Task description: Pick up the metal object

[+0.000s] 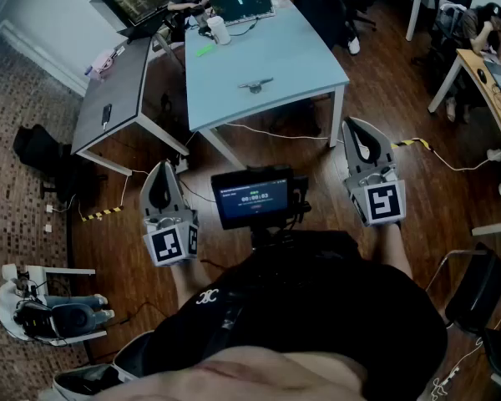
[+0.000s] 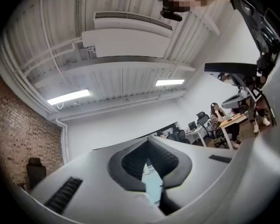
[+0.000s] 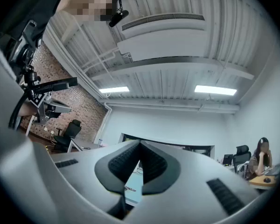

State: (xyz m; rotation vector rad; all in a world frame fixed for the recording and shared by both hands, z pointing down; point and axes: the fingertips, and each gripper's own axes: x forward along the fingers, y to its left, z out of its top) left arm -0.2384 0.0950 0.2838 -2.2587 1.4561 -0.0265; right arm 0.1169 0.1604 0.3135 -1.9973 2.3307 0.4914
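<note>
Fingers of the left gripper [image 1: 160, 176] and the right gripper [image 1: 358, 134] are closed tip to tip, holding nothing. Head view: the metal object [image 1: 255, 83] lies on the light blue table [image 1: 301, 57], ahead of and between both grippers and well apart from them; its long axis runs roughly across the view; the right gripper appears marginally nearer. Left gripper view: jaws meet at the tips; only a strip of table shows behind them. Right gripper view: jaws meet likewise; a small object, probably the metal one, shows on the table beyond; an approach is needed first.
</note>
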